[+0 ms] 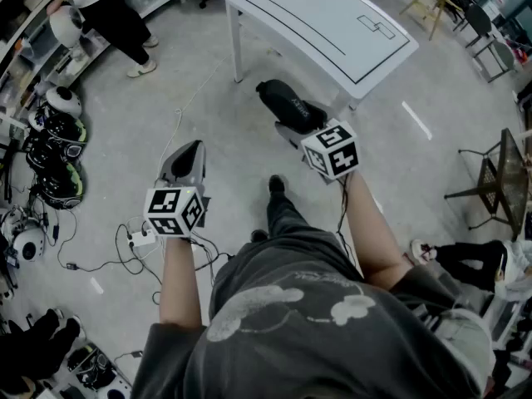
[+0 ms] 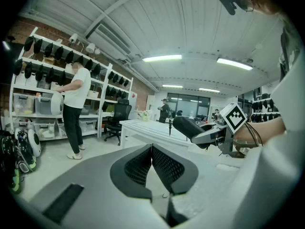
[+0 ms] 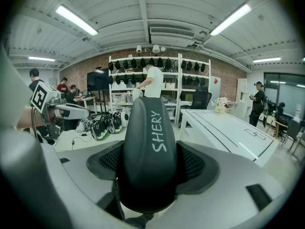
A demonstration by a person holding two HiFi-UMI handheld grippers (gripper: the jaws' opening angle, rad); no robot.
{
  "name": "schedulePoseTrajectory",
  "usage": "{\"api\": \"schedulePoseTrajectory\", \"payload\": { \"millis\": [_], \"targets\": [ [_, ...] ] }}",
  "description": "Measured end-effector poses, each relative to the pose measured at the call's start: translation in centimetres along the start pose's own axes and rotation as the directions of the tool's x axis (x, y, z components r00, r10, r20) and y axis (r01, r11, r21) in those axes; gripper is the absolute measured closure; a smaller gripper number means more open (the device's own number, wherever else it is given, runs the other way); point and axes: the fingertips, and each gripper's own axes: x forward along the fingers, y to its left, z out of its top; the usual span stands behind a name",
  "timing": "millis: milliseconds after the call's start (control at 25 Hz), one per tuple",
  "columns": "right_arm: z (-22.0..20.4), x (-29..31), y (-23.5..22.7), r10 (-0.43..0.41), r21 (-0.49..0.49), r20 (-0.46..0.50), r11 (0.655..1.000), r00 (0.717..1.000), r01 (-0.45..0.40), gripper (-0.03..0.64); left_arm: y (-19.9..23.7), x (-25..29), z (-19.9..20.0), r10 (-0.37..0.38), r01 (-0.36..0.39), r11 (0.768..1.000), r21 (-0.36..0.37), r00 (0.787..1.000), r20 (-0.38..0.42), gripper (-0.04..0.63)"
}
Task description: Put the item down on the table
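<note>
**Right gripper view: black case (image 3: 148, 142) clamped in the jaws, short of the desk (image 3: 224, 128)**

Right gripper (image 3: 151, 166) has its jaws spread wide around the black case, an oblong, rounded thing with white lettering "SHERY" along its upper face. The dark mesh pads (image 3: 195, 163) press against its two flanks. The case stands lengthwise between the jaws. Its far end sticks out well past their tips and its near end sits deep in the throat of the gripper.

In the head view the case is in the air over the grey floor (image 1: 199, 98). It is near the closest corner of the white desk but not above it and not touching it. The desk top bears black lines.

The left gripper (image 2: 151, 159) holds nothing. Its own view shows the two jaws brought together, with their mesh faces meeting at the tips. It is well apart from the case, lower and to the left in the head view. The left gripper view shows the case off to the right, jutting out of the right gripper toward the desk.

A person (image 1: 108, 7) stands at the shelves (image 3: 143, 75) beyond the desk.
</note>
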Motion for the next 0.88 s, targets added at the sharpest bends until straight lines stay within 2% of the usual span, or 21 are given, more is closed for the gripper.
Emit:
{"api": "schedulePoseTrajectory", "payload": {
  "millis": [560, 880],
  "targets": [
    [0.8, 1.0, 0.9, 0.034, 0.005, 0.018, 0.999, 0.999, -0.034, 0.293, 0.7, 0.0, -0.1, 0.006, -0.006, 1.000, 0.002, 1.000, 0.009, 0.592],
    [2.4, 4.3, -1.7, 0.062, 0.022, 0.041, 0.998, 0.997, -0.063, 0.291, 3.1, 3.9, -0.5, 0.004, -0.005, 1.000, -0.011, 1.000, -0.030, 0.592]
  ]
}}
